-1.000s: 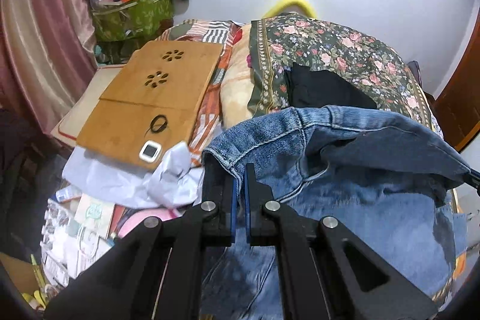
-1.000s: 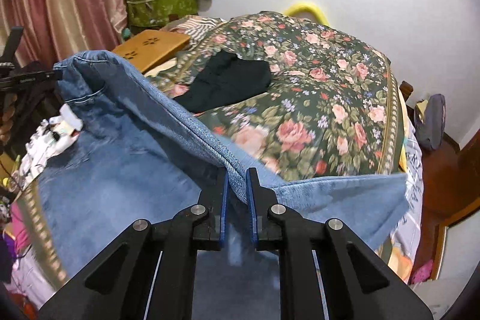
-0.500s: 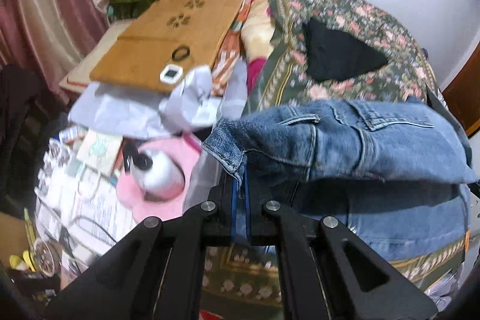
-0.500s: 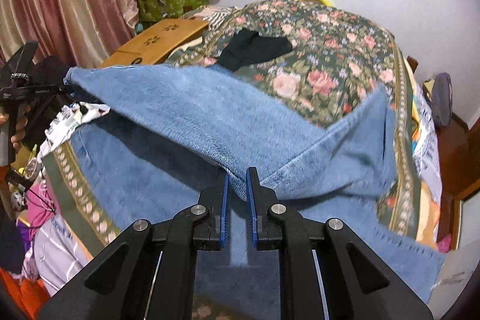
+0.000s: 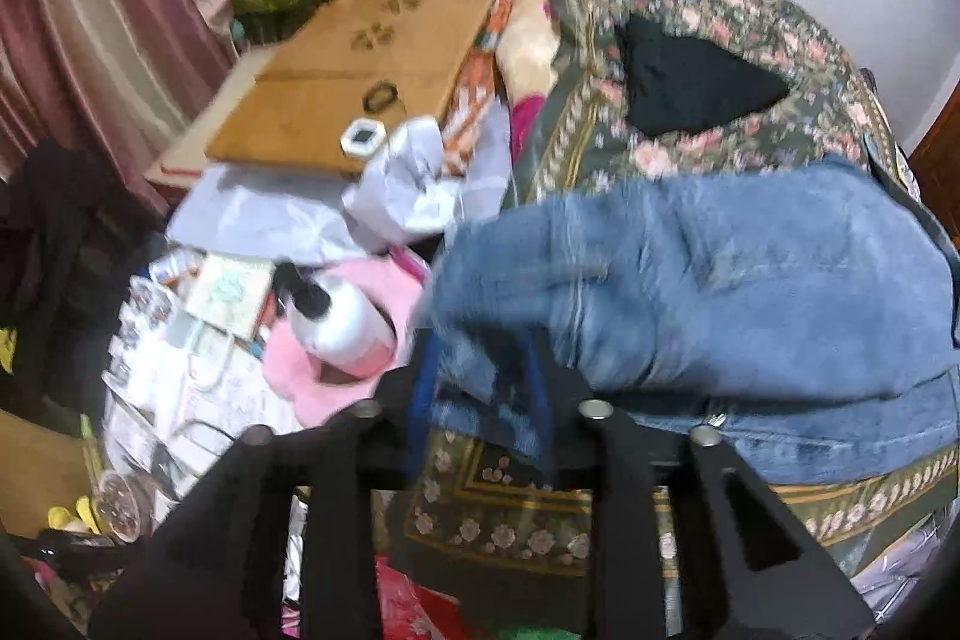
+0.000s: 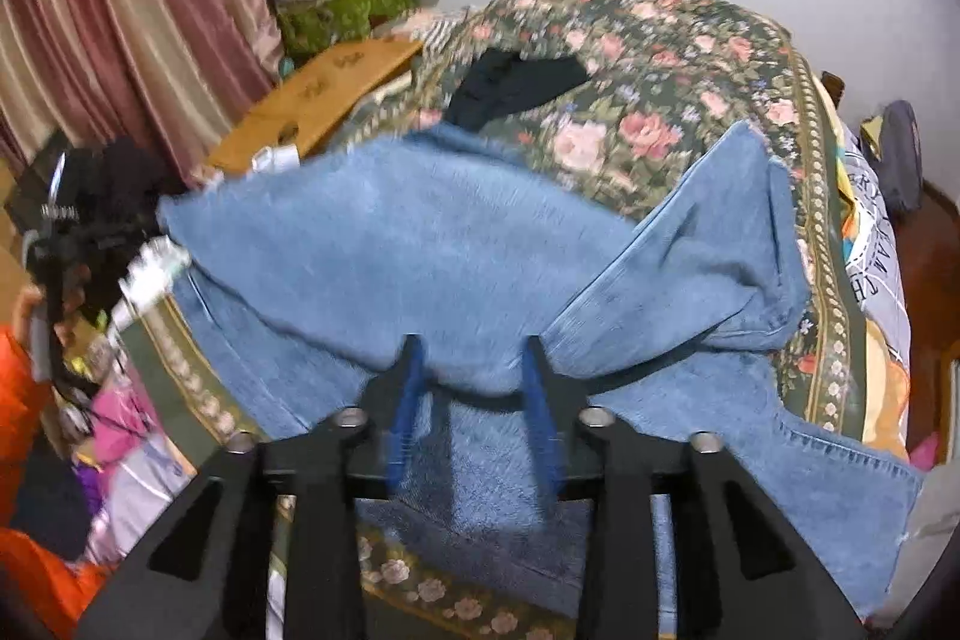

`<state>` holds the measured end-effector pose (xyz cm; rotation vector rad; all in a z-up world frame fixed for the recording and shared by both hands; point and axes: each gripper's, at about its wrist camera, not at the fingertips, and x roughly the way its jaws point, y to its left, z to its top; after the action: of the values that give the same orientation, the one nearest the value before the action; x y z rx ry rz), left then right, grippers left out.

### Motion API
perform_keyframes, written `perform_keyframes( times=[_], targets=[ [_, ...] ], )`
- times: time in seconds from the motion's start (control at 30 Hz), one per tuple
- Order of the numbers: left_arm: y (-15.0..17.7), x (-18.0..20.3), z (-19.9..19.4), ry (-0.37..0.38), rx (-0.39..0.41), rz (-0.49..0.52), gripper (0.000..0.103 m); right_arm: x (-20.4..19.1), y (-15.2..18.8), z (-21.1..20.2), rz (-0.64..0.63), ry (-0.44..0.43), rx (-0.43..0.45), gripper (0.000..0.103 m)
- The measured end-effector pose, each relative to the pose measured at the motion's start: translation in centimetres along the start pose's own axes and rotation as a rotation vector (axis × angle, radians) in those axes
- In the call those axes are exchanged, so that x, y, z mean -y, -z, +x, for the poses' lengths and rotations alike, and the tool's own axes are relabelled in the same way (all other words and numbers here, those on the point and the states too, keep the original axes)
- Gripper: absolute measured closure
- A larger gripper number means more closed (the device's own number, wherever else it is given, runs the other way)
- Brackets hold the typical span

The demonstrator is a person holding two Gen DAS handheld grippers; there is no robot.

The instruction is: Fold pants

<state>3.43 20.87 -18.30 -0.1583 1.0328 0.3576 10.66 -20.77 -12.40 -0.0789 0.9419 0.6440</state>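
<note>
Both jaws are opening: the left hand-held gripper [image 5: 480,388] and right hand-held gripper [image 6: 474,388] release the jeans [image 6: 420,244], a moment ago pinched, folded over on the bed [image 6: 660,58].

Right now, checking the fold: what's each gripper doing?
Left gripper: opening, jeans between its fingers.
Right gripper: opening, jeans fold between its fingers.

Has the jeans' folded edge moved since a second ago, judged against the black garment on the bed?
Yes. The jeans came down and toward the camera, uncovering the black garment and more floral bedspread.
</note>
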Motion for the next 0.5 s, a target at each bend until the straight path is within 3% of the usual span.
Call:
perform_keyframes(
  times=[0.07, 0.13, 0.33, 0.5],
  targets=[
    [-0.9, 0.4, -1.2, -0.004, 0.039, 0.008, 0.048, 0.8, -0.6, -1.1, 0.024, 0.022, 0.041, 0.052],
    [-1.9, 1.0, -2.3, 0.005, 0.08, 0.011, 0.04, 2.0, -1.3, -1.9, 0.045, 0.054, 0.069, 0.048],
    [-5.8, 4.6, -2.3, 0.056, 0.106, 0.028, 0.031, 6.1, -4.0, -1.4, 0.141, 0.117, 0.087, 0.046],
    [-9.5, 8.2, -0.4, 0.111, 0.085, 0.035, 0.03, 9.5, -6.2, 0.7, 0.196, 0.158, 0.066, 0.046]
  ],
)
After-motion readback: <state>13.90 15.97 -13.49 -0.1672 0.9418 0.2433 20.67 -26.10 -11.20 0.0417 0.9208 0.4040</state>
